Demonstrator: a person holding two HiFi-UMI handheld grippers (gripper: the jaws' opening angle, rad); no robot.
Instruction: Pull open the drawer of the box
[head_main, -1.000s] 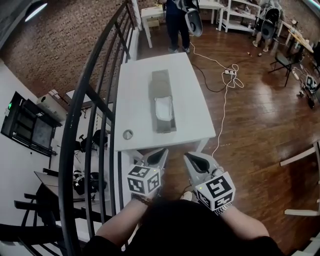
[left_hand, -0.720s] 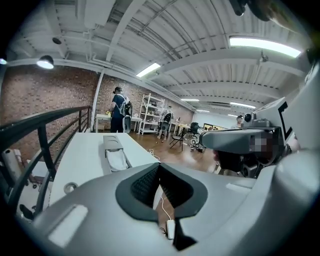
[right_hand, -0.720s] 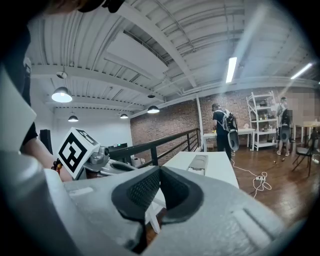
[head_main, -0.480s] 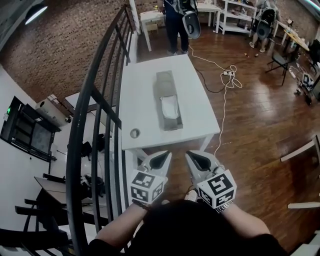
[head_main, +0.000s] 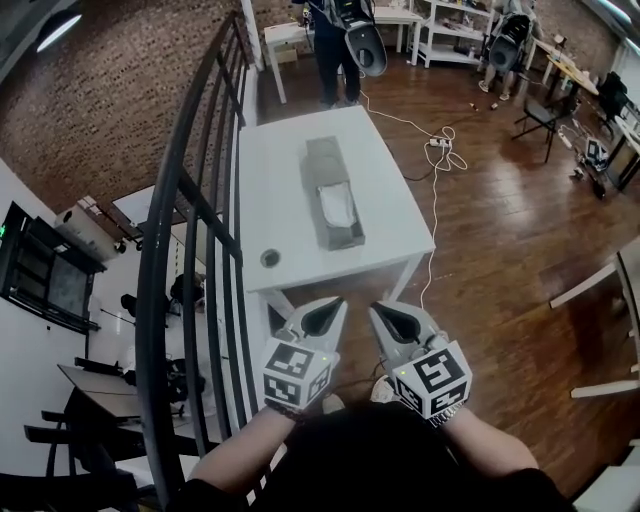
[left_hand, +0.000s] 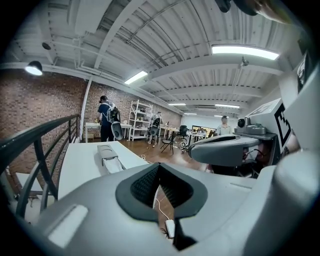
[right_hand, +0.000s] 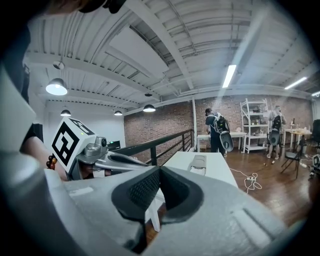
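Note:
A long grey box (head_main: 326, 170) lies along the middle of the white table (head_main: 280, 200). Its drawer (head_main: 340, 215) stands out at the near end, with something white inside. Both grippers hang below the table's near edge, close to my body and well short of the box. My left gripper (head_main: 331, 311) is shut on nothing, and so is my right gripper (head_main: 384, 313). In the left gripper view the box (left_hand: 110, 156) lies far ahead beyond the closed jaws of the left gripper (left_hand: 159, 167). The right gripper view has the box (right_hand: 199, 163) far past the right gripper (right_hand: 160, 172).
A black metal railing (head_main: 190, 200) runs along the table's left side. A small round object (head_main: 269, 258) sits near the table's near left corner. A person (head_main: 340, 40) stands beyond the far end. A white cable with a power strip (head_main: 437, 145) lies on the wooden floor at the right.
The head view has shifted slightly, so the table and box sit a little further right and up. Both grippers stay shut in the same place near my body.

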